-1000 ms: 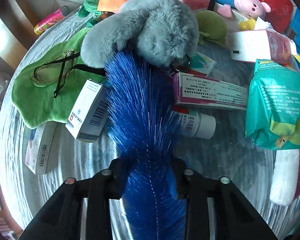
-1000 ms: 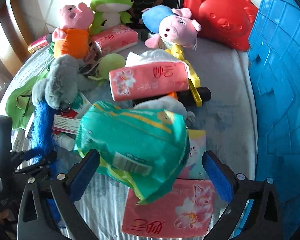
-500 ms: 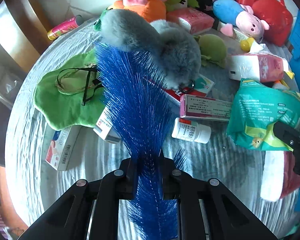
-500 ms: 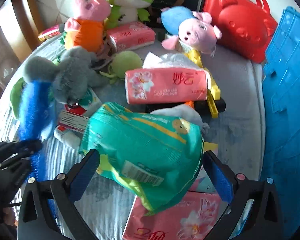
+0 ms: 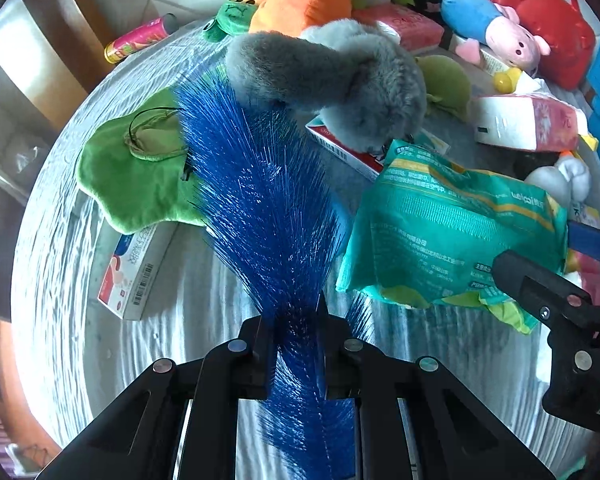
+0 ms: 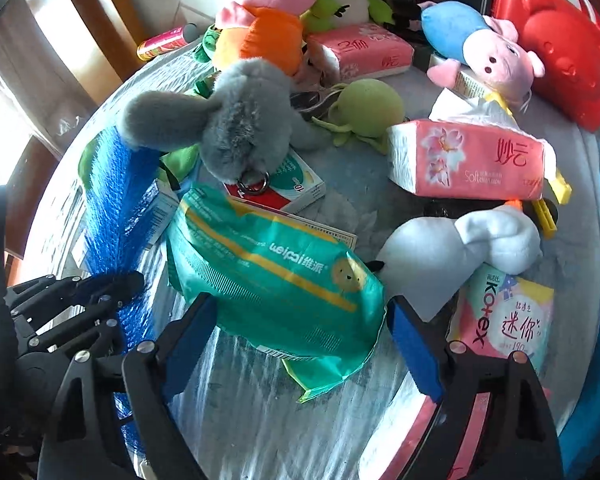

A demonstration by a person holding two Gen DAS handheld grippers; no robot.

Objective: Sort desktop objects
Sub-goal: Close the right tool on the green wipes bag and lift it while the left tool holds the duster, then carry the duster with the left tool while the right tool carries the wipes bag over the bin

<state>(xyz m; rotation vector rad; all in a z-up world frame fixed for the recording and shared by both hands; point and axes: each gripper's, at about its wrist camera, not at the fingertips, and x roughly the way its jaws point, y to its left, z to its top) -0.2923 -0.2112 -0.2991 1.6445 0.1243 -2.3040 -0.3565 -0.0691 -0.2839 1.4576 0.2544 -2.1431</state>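
Closing in since a second ago, the right claw [image 6: 298, 344] has brought its blue pads against both sides of the teal packet [image 6: 276, 276], which a second ago lay loose between wide-spread jaws; the jaws have just been narrowing and now look pressed on the packet's near end at lower centre of the right wrist view. That packet sits low in the middle of the frame, its far corner lying over a red-and-white box [image 6: 284, 192]. Meanwhile the left claw [image 5: 296, 344] has tightened from nearly shut to fully clamped on the blue bristle brush [image 5: 260, 200], which runs up the centre of the left wrist view with its tip reaching the grey plush [image 5: 328, 76]. Left of the brush a green cloth pouch [image 5: 132, 180] lies on the pale worktop [image 5: 60, 280], with a white carton [image 5: 134, 268] just below it. At upper right of the right wrist view are a pink tissue pack [image 6: 468, 160], a blue-and-pink pig plush [image 6: 480, 44] and a red case [image 6: 556, 40]; a white plush [image 6: 460, 248] lies just right of the teal packet.
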